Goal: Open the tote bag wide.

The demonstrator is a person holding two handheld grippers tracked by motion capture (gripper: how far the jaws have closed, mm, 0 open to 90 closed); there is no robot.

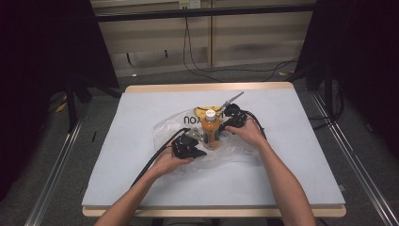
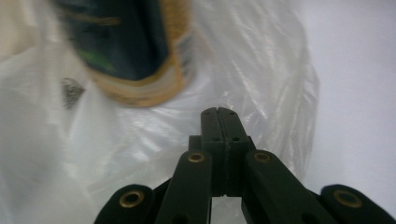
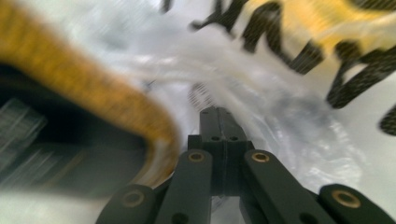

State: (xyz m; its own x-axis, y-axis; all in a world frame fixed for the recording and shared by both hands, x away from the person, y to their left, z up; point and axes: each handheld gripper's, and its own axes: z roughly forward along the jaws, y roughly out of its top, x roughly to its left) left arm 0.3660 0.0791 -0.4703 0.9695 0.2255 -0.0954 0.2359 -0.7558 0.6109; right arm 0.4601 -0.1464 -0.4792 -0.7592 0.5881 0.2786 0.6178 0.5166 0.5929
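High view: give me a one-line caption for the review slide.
Two hand-held grippers, left and right, jaws shut, flank an upright orange bottle standing on a clear plastic bag on the table.

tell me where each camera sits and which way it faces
High view: above the person's side of the table, looking forward and down; both forearms, the left gripper and the right gripper flank an upright bottle on a plastic bag.
Left gripper view: on the left gripper, looking along its shut jaws at bag and bottle.
Right gripper view: on the right gripper, jaws shut, bottle close, bag's black print beyond.
All three share bottle and bag.
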